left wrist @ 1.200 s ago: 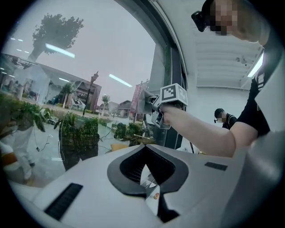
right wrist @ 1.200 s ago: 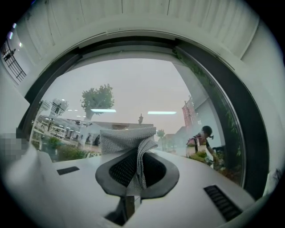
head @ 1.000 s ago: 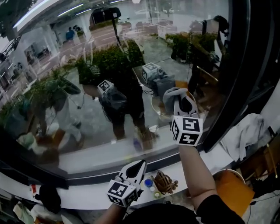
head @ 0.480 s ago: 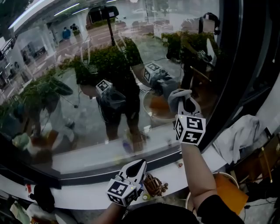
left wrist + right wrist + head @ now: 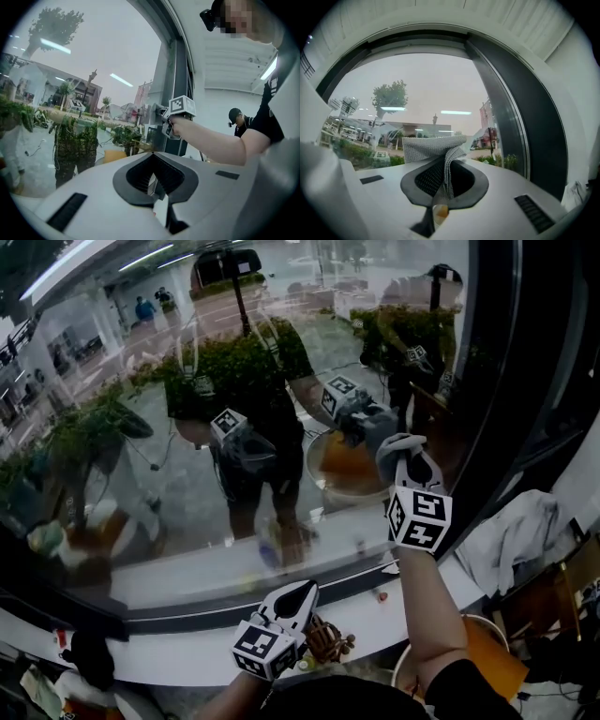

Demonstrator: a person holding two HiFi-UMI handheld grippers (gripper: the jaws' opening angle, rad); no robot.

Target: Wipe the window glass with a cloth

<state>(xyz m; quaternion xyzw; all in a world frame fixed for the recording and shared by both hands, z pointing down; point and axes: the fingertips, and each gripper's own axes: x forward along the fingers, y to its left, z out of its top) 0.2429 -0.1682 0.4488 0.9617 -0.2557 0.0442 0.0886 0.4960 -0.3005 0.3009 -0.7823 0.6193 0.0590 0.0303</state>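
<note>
Right gripper view has the right tongs (image 5: 443, 183) clamped on a folded grey cloth (image 5: 433, 147), which seems pressed to the window glass (image 5: 169, 456) near its dark frame (image 5: 497, 381). Left tongs (image 5: 298, 594) hang closed and empty, low. Wiping looks underway; next, sweep the cloth across with steady pressure

Head view looks down; both gripper views share the window glass (image 5: 141, 474).

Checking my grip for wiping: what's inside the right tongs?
A grey textured cloth is pinched in the right tongs, its folded end fanning out toward the window glass. How deep it runs between them is covered.
</note>
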